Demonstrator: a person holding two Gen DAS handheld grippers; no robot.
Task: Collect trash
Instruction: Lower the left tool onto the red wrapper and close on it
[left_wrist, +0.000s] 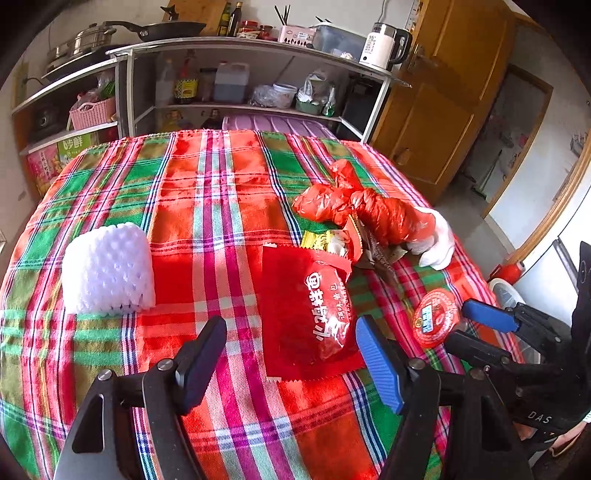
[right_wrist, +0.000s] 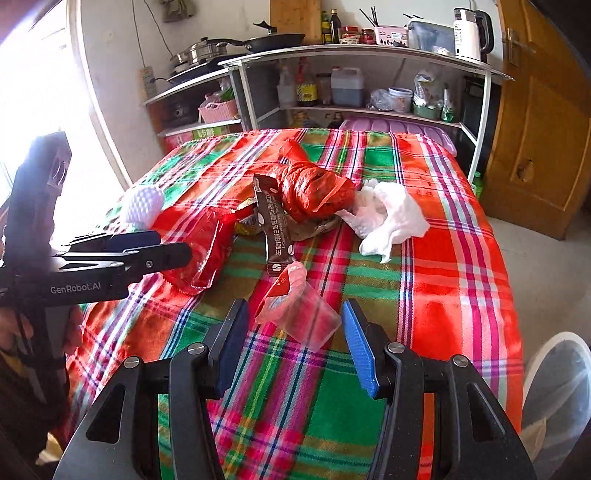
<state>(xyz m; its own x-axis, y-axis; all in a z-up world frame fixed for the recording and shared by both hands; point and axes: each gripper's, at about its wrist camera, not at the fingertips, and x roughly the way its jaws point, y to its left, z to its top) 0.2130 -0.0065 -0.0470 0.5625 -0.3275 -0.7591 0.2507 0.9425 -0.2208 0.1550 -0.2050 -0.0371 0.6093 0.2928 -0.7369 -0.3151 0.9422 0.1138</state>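
home kitchen | wok (left_wrist: 173, 29), kettle (left_wrist: 384, 46), condiment shelves (left_wrist: 240, 107)

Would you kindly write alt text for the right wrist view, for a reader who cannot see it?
The open right gripper hovers over a clear plastic cup lying on its side on a plaid tablecloth. Beyond lie a brown wrapper, red plastic bag, white plastic bag and red snack packet, with the left gripper reaching in from the left.

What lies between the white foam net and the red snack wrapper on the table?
Nothing: between the white foam net and the red snack wrapper only bare checked tablecloth shows, in the left wrist view.
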